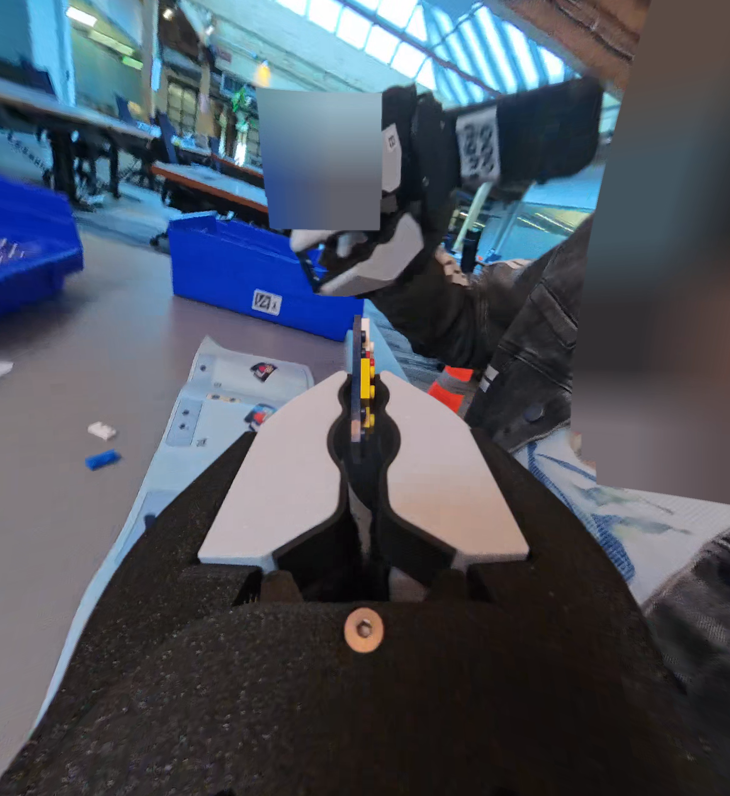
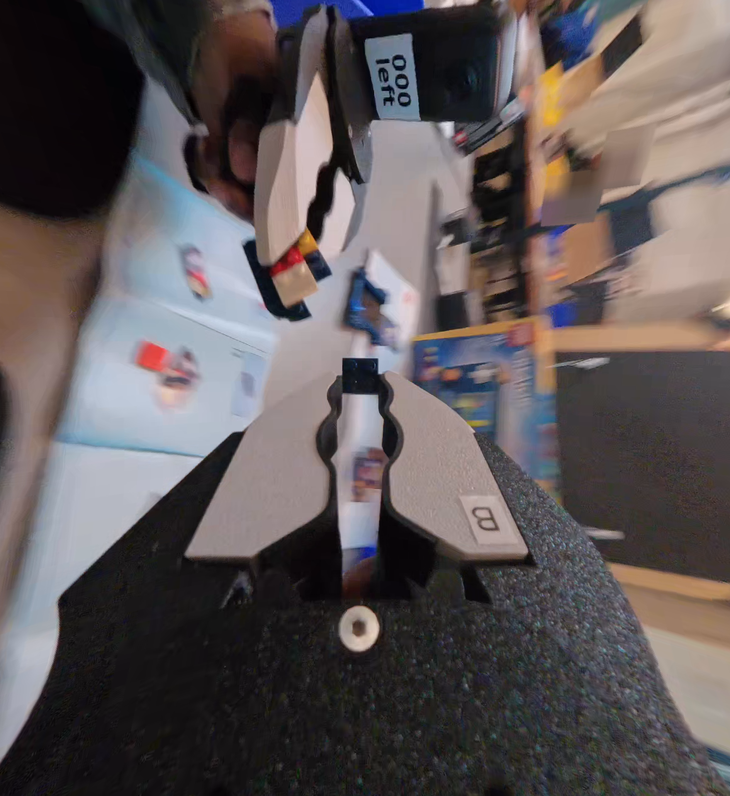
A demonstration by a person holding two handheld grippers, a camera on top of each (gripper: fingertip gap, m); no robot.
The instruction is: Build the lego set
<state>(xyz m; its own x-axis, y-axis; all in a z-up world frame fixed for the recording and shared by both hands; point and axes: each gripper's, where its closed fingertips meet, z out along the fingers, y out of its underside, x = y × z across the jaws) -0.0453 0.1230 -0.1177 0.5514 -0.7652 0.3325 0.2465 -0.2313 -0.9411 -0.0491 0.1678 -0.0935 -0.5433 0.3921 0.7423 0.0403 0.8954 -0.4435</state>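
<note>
My left gripper (image 1: 362,381) is shut on a small brick assembly (image 1: 362,379): a dark blue plate held on edge, with yellow, red and white bricks on its right face. The same gripper (image 2: 298,254) shows in the right wrist view, holding that assembly (image 2: 288,275) above an instruction sheet (image 2: 173,344). My right gripper (image 2: 360,379) is shut on a small dark plate with studs (image 2: 359,375), pinched at the fingertips. The right gripper (image 1: 354,262) shows in the left wrist view, raised above and behind the assembly.
Two blue bins (image 1: 242,275) (image 1: 14,245) stand on the grey table (image 1: 96,353). A loose white piece (image 1: 101,430) and a blue piece (image 1: 102,459) lie left of the instruction sheet (image 1: 225,409). A colourful box (image 2: 479,387) stands at the right. A person's dark sleeve (image 1: 527,344) is close. There is about 6 centimeters between the tips of the two grippers.
</note>
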